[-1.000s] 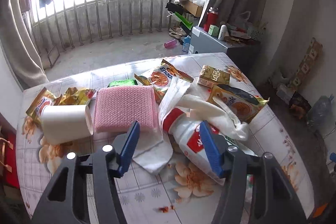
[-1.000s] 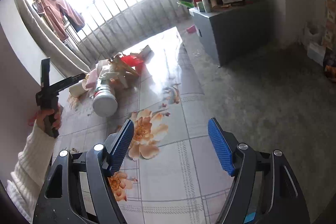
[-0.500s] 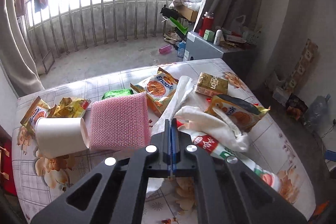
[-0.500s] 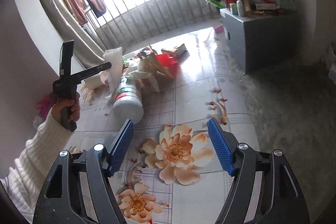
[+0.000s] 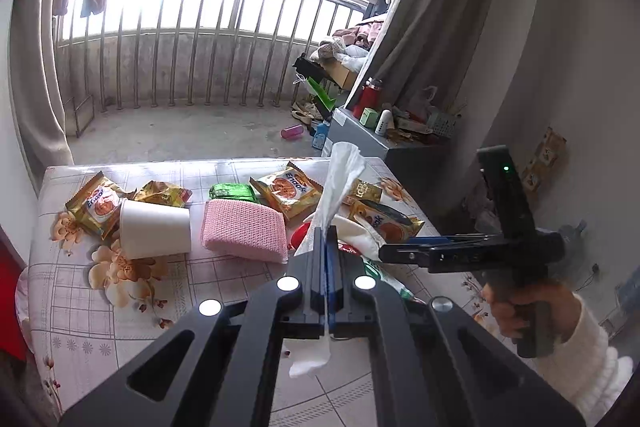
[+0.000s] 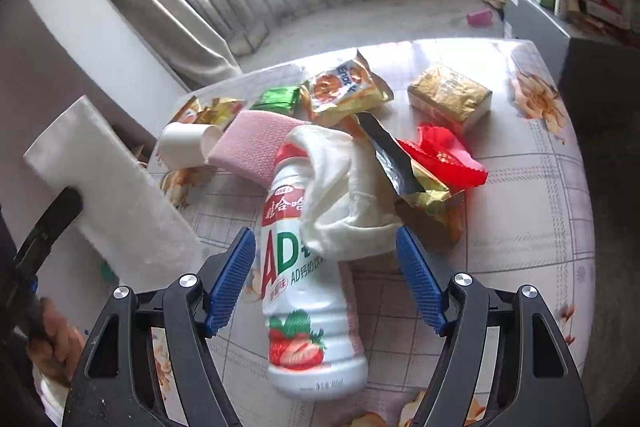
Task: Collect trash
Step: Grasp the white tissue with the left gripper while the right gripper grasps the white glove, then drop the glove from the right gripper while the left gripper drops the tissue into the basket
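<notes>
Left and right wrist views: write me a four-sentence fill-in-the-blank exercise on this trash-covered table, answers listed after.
1. The left gripper is shut on a white ____.
2. The jaws of the right gripper stand ____ above the white strawberry-print plastic bottle.
3. The white paper cup lies on its ____.
4. Right of that cup lies a knitted sponge coloured ____.

Answers: tissue; open; side; pink

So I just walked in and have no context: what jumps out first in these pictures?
The left gripper is shut on a white tissue, lifted above the cluttered table. The open right gripper hovers over a strawberry milk bottle lying on its side, partly draped by a white cloth, with snack wrappers behind.
</notes>
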Action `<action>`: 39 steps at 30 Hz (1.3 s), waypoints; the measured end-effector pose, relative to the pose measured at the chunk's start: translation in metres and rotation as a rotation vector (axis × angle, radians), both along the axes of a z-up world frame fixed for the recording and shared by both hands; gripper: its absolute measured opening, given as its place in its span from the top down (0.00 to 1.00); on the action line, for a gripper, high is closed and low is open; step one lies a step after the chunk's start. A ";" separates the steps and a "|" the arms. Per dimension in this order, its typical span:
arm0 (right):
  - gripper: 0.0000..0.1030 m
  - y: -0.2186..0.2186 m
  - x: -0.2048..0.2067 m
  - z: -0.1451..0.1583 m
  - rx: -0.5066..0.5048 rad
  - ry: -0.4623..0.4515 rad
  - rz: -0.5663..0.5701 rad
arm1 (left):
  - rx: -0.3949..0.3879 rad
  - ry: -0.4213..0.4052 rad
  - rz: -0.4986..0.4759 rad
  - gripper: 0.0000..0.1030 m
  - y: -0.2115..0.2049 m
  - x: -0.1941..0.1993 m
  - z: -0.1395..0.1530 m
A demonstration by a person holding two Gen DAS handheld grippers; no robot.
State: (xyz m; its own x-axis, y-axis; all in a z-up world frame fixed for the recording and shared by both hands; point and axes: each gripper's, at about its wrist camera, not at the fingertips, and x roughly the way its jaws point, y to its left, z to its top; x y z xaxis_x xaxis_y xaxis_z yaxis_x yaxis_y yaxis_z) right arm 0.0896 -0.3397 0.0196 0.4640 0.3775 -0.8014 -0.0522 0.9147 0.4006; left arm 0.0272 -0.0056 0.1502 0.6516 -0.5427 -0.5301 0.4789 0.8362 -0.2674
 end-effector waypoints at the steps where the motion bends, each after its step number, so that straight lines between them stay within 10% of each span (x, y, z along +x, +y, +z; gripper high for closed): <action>1: 0.33 -0.002 0.004 -0.008 0.023 0.017 -0.021 | -0.013 0.003 0.006 0.99 0.004 -0.002 -0.001; 5: 0.38 -0.007 0.012 -0.031 0.139 0.045 -0.085 | -0.066 0.019 0.023 0.99 0.023 -0.004 -0.008; 10: 0.94 -0.010 0.010 -0.025 0.182 -0.004 -0.125 | -0.080 0.077 0.021 0.99 0.029 -0.001 -0.023; 24: 0.94 -0.013 -0.054 0.038 0.314 -0.140 -0.023 | -0.056 0.033 0.018 0.99 0.019 -0.039 0.001; 30: 0.94 -0.046 -0.175 0.098 0.333 -0.324 0.011 | -0.050 -0.018 -0.066 0.99 -0.009 -0.087 0.038; 33: 0.93 -0.078 -0.269 0.106 0.180 -0.393 -0.093 | -0.026 -0.046 -0.168 0.99 -0.037 -0.125 0.047; 39: 0.93 -0.150 -0.444 0.047 -0.082 -0.176 -0.485 | 0.003 -0.042 -0.392 0.99 -0.095 -0.205 0.036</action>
State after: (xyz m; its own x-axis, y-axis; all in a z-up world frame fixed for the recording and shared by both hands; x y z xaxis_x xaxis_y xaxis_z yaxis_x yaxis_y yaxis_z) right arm -0.3543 -0.4900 0.0671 0.7001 0.0251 -0.7136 0.3252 0.8785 0.3500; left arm -0.1783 -0.1010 0.1863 0.4162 -0.7531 -0.5096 0.7727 0.5883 -0.2383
